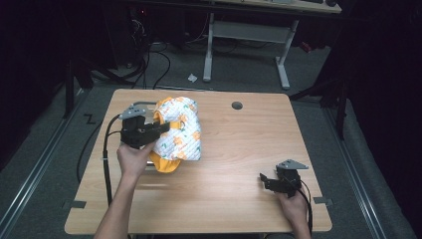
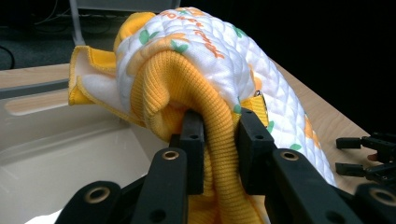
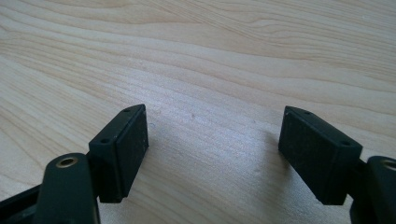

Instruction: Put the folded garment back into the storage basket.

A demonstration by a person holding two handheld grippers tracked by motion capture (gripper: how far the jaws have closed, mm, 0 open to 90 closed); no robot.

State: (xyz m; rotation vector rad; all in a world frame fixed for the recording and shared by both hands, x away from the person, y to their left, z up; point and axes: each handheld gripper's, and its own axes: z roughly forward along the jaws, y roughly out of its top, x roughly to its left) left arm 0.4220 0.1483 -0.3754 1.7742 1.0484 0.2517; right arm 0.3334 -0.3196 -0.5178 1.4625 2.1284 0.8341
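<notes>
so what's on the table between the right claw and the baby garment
Nothing: in the high view, bare wood table separates the right claw from the garment.

The left gripper point(image 1: 166, 127) pinches the orange ribbed edge of a quilted white-and-orange baby garment point(image 1: 180, 133), bunched over a pale tray point(image 1: 141, 105) at the wooden table's point(image 1: 229, 149) left side. Well apart, the right gripper point(image 1: 265, 178) rests low near the front right, jaws spread.

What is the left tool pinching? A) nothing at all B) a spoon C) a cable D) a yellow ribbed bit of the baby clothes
D: the left tool has its jaws squeezed on the yellow ribbed cuff of the baby clothes.
</notes>
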